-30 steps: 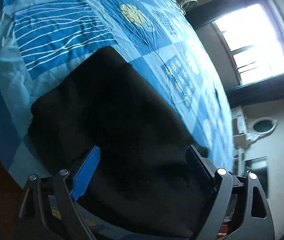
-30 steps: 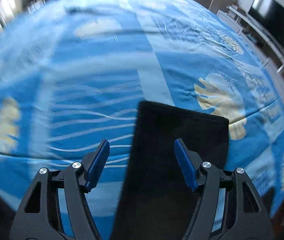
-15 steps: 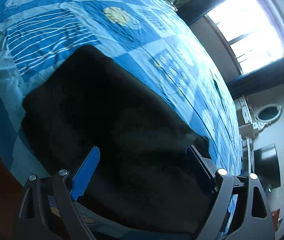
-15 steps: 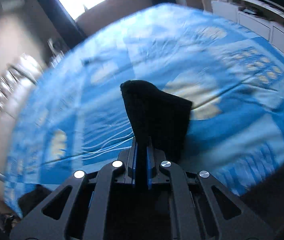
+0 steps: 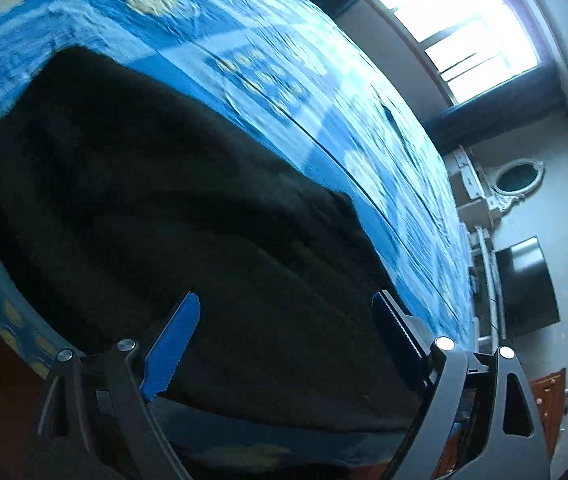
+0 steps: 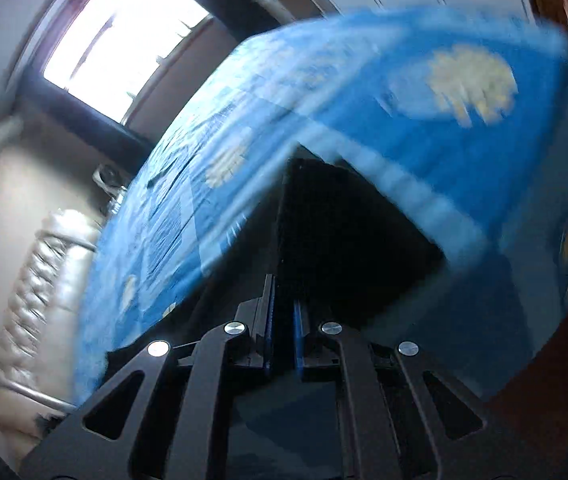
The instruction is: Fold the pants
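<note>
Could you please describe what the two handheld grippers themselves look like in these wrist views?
Both are black, angular frames with triangular cut-outs and round silver bolt heads at the pivots. The left gripper has two flat fingers; one pad shows bright blue with a serrated edge, the other looks dark. The right gripper shows thin blue pad edges. No cables, markings, hands or sleeves are visible.

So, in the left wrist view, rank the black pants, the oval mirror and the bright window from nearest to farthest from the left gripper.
1. Black pants: directly under the left gripper.
2. Oval mirror: on the wall, right.
3. Bright window: top right, beyond the bed.
</note>
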Demonstrator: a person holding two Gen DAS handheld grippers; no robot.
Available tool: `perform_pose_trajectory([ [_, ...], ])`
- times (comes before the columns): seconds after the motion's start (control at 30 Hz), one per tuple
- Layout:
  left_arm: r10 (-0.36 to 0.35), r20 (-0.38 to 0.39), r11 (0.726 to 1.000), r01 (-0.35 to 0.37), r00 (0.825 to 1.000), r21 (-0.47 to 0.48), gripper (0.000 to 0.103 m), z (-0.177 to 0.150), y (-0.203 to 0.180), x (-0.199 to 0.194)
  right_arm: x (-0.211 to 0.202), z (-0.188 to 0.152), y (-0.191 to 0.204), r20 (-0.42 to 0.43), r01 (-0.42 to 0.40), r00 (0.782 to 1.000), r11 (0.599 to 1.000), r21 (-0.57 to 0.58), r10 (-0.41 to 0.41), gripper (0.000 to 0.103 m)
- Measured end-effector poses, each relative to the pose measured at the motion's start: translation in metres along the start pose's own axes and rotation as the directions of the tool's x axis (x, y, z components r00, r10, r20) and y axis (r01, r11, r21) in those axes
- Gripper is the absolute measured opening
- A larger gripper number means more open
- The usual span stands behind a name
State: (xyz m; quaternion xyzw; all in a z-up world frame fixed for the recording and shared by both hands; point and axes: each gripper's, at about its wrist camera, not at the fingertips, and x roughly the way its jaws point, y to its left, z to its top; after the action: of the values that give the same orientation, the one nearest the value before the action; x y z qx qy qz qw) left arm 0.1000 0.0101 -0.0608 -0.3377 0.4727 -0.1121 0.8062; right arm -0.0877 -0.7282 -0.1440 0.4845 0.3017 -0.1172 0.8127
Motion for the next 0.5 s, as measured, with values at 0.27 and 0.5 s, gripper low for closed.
perform_pose_trajectory([
  [0.27, -0.049, -0.08, 0.999, 0.048, 0.996, -0.012, 0.087, -0.034, -0.019, 0.027, -0.008, 0.007, -0.034, 0.08, -0.11, 0.992, 0.978, 0.175, 0.097, 0.063],
  [0.5, -0.069, -0.118, 0.998, 0.07, 0.991, -0.001, 0.087, -0.046, -0.035, 0.043, -0.002, 0.019, -0.029, 0.082, -0.021, 0.997, 0.996, 0.092, 0.013, 0.006],
])
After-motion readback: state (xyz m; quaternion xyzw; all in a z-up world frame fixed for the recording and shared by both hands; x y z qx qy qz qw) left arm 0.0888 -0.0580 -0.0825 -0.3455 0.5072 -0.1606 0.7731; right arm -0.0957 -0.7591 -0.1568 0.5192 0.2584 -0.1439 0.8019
